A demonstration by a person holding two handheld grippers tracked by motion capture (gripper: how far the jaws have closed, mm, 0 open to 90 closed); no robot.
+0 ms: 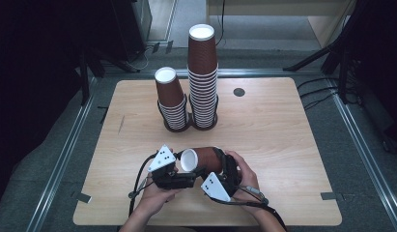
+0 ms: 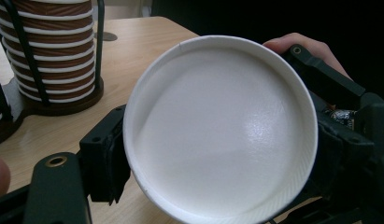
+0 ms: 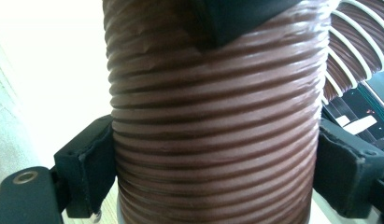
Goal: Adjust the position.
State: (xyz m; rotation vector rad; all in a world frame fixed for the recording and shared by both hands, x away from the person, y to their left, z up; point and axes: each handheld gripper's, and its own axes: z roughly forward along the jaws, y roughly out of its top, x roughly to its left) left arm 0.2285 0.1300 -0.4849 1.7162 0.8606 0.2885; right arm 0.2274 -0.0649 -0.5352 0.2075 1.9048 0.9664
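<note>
Two stacks of brown ribbed paper cups stand at the far middle of a pale wooden bench [image 1: 283, 145] with rounded corners, set on a grey floor [image 1: 365, 159] crossed by metal rails [image 1: 61, 159]; dark equipment and trailing cables [image 1: 321, 94] border the room on both sides. Tall stack [image 1: 203, 77] at right, short stack [image 1: 171, 99] just beside it at left, each in a black wire holder [image 1: 179, 126]. A small dark disc [image 1: 239, 92] is set in the bench top to the right of the stacks. At the near edge, a single cup [image 1: 202, 159] lies on its side above the bench, white inside facing left. Right gripper [image 3: 213, 175]: jaws clamped on the cup's ribbed wall from both sides. Left gripper [image 2: 217, 158]: jaws drawn in against the cup near its rim [image 2: 133, 98], one on each side.
</note>
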